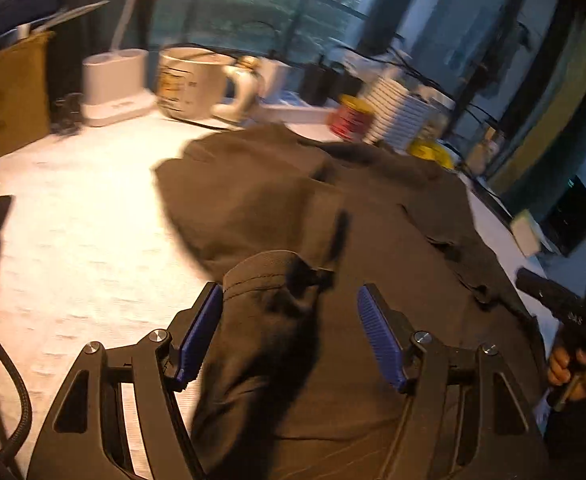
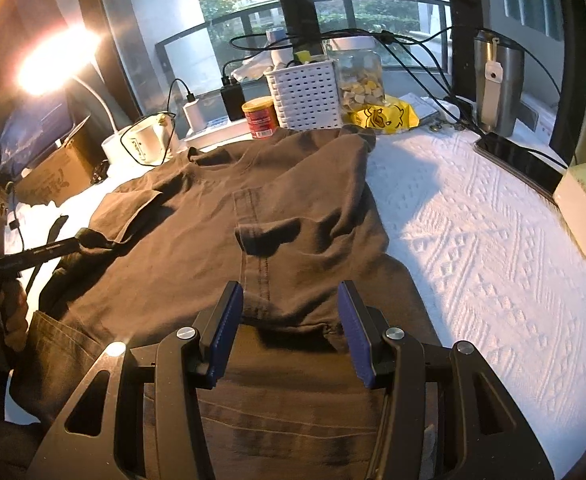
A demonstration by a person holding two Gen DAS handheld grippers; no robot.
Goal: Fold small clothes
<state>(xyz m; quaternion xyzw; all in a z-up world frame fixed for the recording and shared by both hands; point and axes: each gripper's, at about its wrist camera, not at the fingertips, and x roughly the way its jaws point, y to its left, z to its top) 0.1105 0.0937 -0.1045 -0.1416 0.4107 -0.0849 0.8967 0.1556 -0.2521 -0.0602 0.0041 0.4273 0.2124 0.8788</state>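
Note:
A dark brown shirt (image 1: 293, 200) lies spread on the white patterned cover (image 1: 73, 240). In the left wrist view my left gripper (image 1: 289, 292) is open over it. A bunched sleeve end (image 1: 269, 276) sits between the blue pads, against the left pad and clear of the right one. In the right wrist view my right gripper (image 2: 289, 288) stands open at the shirt (image 2: 213, 208), with its near hem (image 2: 293, 312) between the pads. The left gripper (image 2: 73, 245) shows at the left edge, by the sleeve. The right gripper (image 1: 549, 300), in a hand, shows at the right edge.
Along the back stand a lamp base (image 1: 113, 88), a mug (image 1: 193, 84), a red can (image 2: 259, 116), a white basket (image 2: 307, 94), a jar (image 2: 359, 76) and a yellow bag (image 2: 385, 114). A phone (image 2: 517, 160) and a tissue box (image 2: 585, 204) lie at the right. Cables trail behind.

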